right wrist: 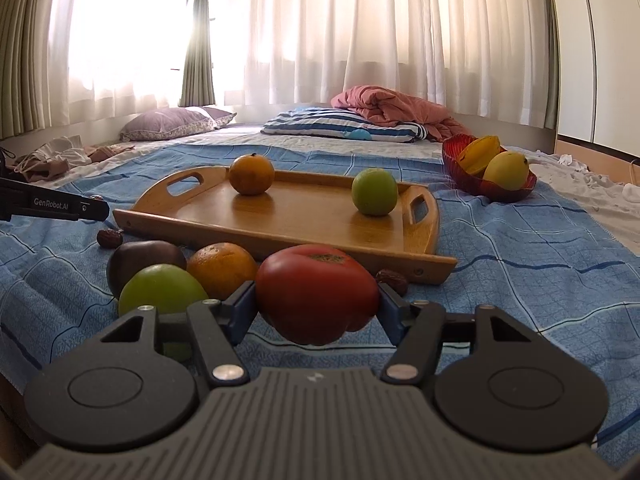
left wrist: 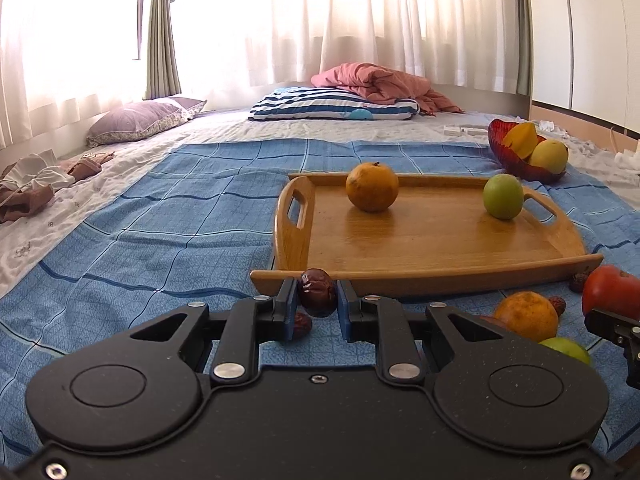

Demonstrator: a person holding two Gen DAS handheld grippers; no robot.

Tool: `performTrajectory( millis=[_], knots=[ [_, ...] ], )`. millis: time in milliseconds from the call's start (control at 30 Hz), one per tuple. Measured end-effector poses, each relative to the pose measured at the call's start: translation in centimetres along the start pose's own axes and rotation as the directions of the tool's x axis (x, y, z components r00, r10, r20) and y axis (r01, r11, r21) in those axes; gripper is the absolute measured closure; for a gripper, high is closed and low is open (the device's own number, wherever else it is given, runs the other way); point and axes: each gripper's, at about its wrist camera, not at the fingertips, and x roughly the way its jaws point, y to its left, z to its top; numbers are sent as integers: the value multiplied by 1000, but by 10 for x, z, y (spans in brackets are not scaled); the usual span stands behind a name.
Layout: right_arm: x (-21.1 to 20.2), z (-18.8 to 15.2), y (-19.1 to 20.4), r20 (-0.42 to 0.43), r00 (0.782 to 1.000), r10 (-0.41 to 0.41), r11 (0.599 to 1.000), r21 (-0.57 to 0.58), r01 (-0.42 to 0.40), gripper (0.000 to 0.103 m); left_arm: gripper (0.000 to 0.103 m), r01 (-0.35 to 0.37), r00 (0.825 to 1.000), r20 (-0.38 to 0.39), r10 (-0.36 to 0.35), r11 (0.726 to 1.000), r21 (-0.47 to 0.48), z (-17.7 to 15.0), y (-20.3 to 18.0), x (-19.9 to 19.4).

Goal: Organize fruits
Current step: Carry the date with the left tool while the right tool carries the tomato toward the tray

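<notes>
Between my left jaws sits a dried date point(left wrist: 317, 291), pinched at its sides; the left gripper point(left wrist: 318, 300) is narrowed almost fully onto it, just short of the tray's near rim point(left wrist: 400, 280). I judge it is held low and close so it can go over that rim without a long carry. A second date point(left wrist: 301, 325) lies on the blue cloth point(left wrist: 160, 240) under the left finger.

My right gripper point(right wrist: 317, 300) is spread wide around a tomato point(right wrist: 316, 290), the pads pressing its flanks and its stalk scar turned up. It looks lifted clear of the cloth, though I cannot be sure. A wide, soft fruit wants a grip across the middle, which is how I have it.

Just beside the tomato, on the cloth, a loose heap waits: a green fruit point(right wrist: 160, 290), an orange point(right wrist: 222, 266), a dark plum-like fruit point(right wrist: 144, 260), and further dates point(right wrist: 110, 237) point(right wrist: 392, 279).

On the tray an orange point(right wrist: 251, 175) and a green fruit point(right wrist: 374, 191) stand well apart, so sorting seems partly done, with plenty of bare wood left. Beyond its right handle, a red bowl point(right wrist: 454, 152) holds a mango point(right wrist: 506, 170) and a starfruit point(right wrist: 478, 154). All this rests on a bed, pillows and a pink quilt point(right wrist: 392, 110) at the far end.
</notes>
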Motion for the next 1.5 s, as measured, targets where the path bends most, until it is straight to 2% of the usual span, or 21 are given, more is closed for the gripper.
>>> performTrajectory(
  millis=[333,600,767,1067,1333,1500],
  knots=[
    [16,35,-15,18,999,-44,998,50,43,37,83,75,997,10,-75,997,-1,37,-5,12],
    [39,66,-27,20,998,-68,995,78,66,37,83,133,991,30,-131,990,-50,73,-6,33],
    [59,79,-40,4,998,-68,991,117,67,37,83,168,986,-3,-169,983,-76,88,-5,59],
    [98,84,-58,-55,995,-88,983,157,96,37,83,179,981,-66,-182,982,-54,93,-20,111],
    [122,78,-57,-97,989,-108,984,132,120,37,83,176,978,-111,-178,984,-31,88,-37,145],
    [133,78,-55,-120,987,-108,985,124,122,37,83,177,972,-149,-182,983,-48,85,-39,162]
  ],
)
